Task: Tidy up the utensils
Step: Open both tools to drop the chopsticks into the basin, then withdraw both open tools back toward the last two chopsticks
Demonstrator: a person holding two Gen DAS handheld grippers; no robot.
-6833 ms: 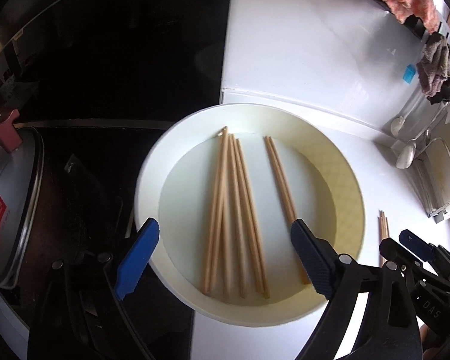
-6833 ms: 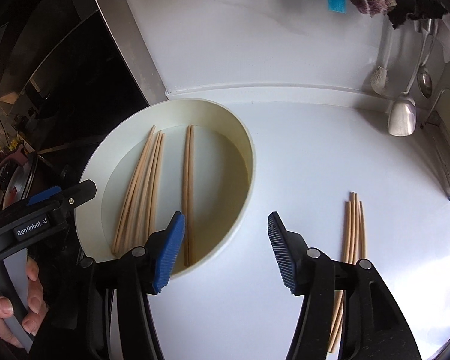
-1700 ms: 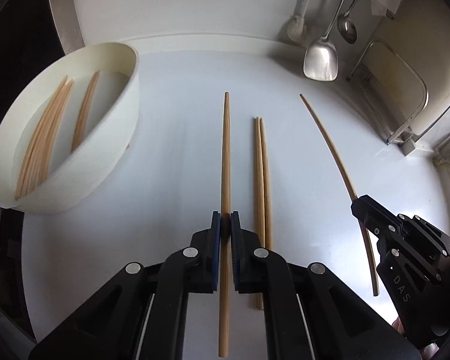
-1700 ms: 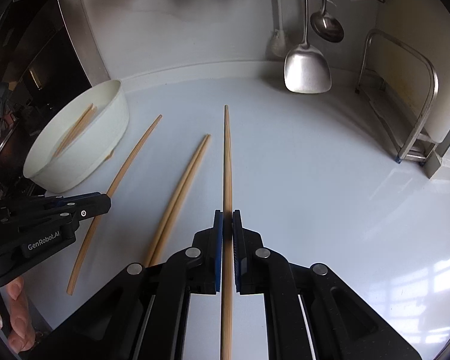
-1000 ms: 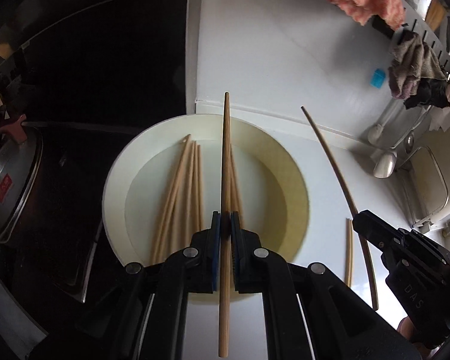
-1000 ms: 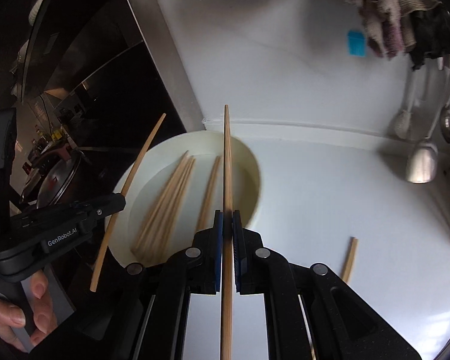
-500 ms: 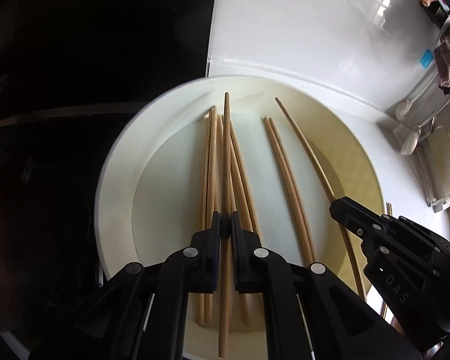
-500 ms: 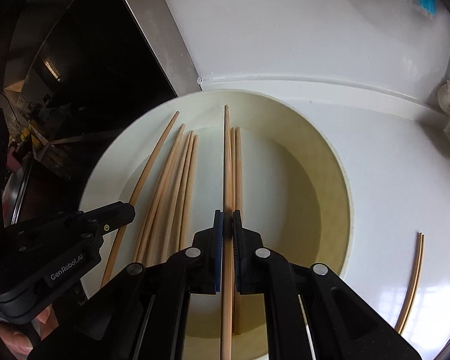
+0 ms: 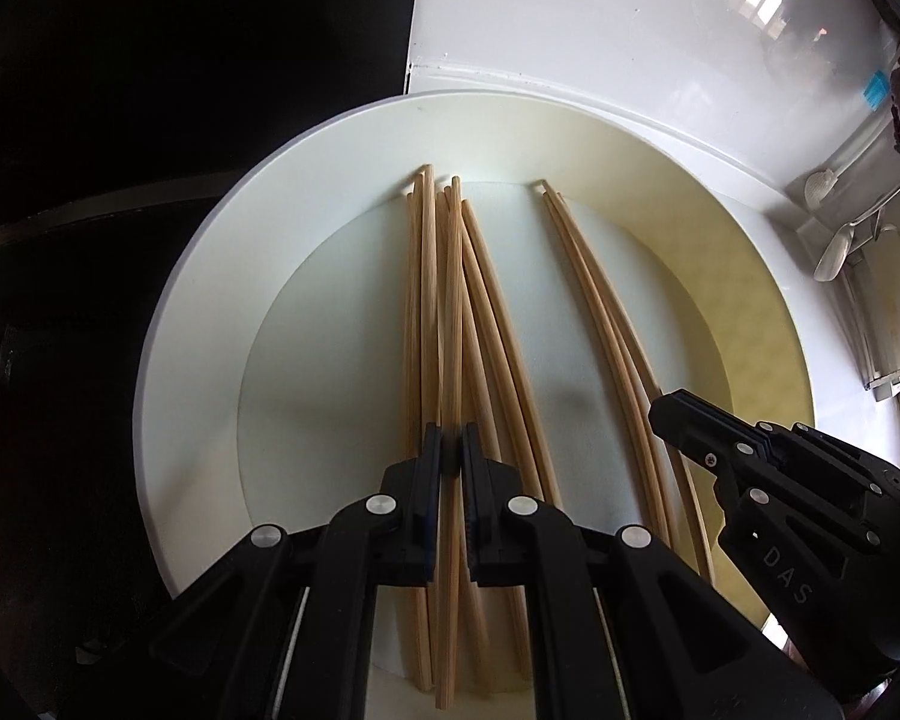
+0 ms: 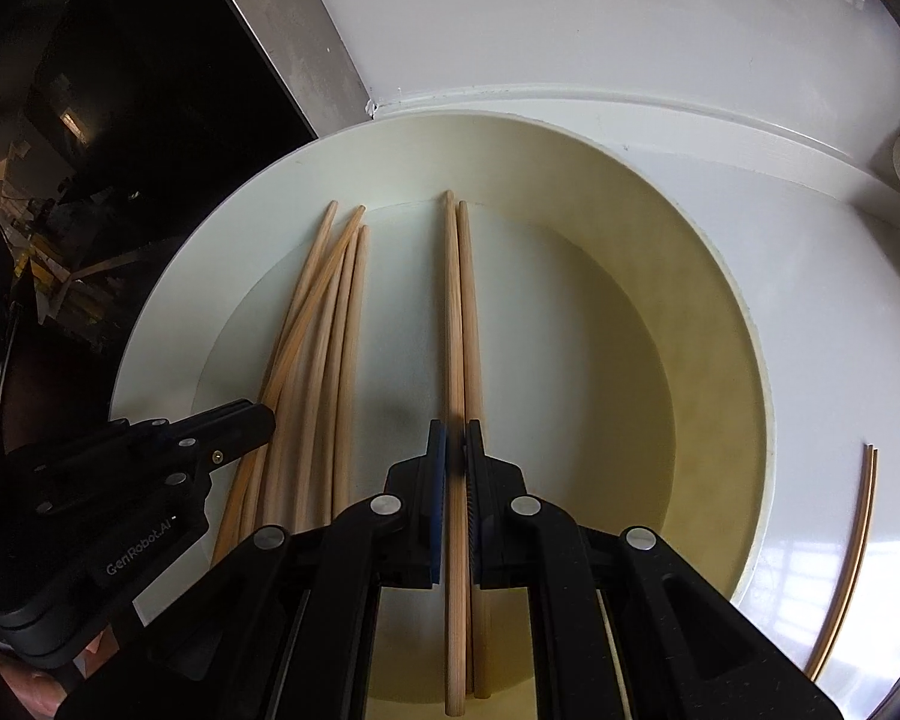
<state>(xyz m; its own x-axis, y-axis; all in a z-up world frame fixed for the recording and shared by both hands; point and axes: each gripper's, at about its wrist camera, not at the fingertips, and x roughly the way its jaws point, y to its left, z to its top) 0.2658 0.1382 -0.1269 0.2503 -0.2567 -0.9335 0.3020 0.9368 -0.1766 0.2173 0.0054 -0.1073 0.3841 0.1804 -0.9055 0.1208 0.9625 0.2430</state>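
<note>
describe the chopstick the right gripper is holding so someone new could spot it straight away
Find the big white bowl on the white counter. Two clusters of wooden chopsticks lie in it; go to the smaller one, nearer the middle. The one you want is the left stick of that group, the only one there running back between the shut right gripper.

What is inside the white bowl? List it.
Wooden chopsticks lie in the bowl: a bunch and a pair. Each gripper holds one more chopstick over them. Their near ends are covered.

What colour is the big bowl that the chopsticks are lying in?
The bowl is cream white; the right wrist view shows it best.
</note>
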